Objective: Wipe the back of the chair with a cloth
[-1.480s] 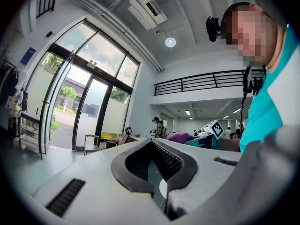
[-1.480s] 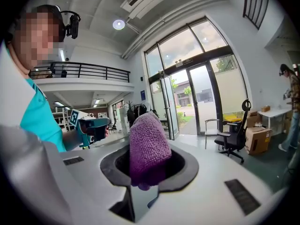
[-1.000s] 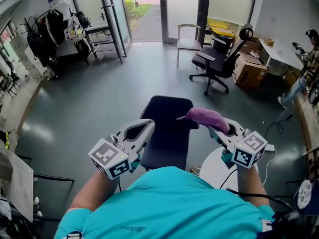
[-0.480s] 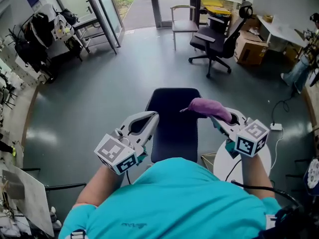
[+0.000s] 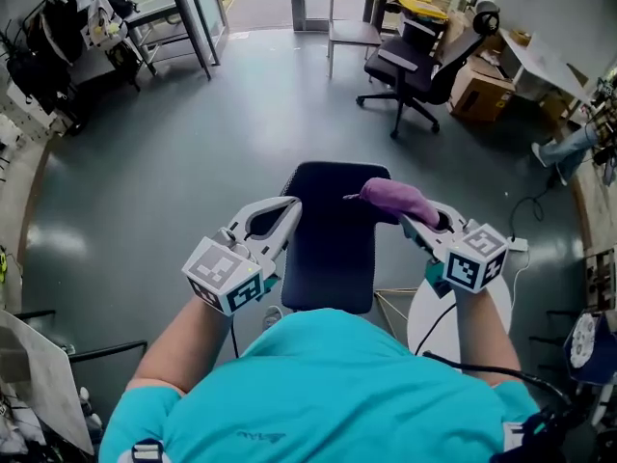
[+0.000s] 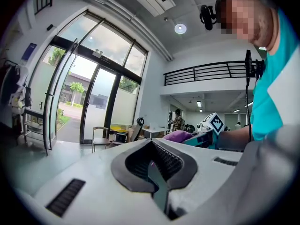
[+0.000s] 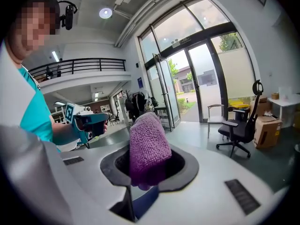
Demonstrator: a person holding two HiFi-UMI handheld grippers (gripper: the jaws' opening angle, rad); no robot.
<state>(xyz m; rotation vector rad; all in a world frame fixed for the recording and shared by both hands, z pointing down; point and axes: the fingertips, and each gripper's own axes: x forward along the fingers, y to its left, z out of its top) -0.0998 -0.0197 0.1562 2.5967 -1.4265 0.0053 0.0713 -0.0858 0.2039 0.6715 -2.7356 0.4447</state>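
Note:
A dark navy chair (image 5: 333, 234) stands just in front of me in the head view, its padded back seen from above. My right gripper (image 5: 416, 222) is at the chair's upper right edge, shut on a purple cloth (image 5: 393, 198) that bulges out over the dark padding. In the right gripper view the cloth (image 7: 147, 149) fills the gap between the jaws. My left gripper (image 5: 286, 210) hovers at the chair's left edge, shut with nothing in it; the left gripper view shows its pads (image 6: 164, 161) meeting and the cloth (image 6: 177, 136) beyond.
A round white table (image 5: 429, 321) sits low at the right, under my right arm. A black office chair (image 5: 415, 75), a wooden-framed chair (image 5: 352, 27) and a cardboard box (image 5: 479, 87) stand at the back right. Racks with bags (image 5: 58, 37) line the far left.
The head view has tipped down and drawn nearer to the chair. Both grippers keep their places at its edges. The cloth stays held in the right one.

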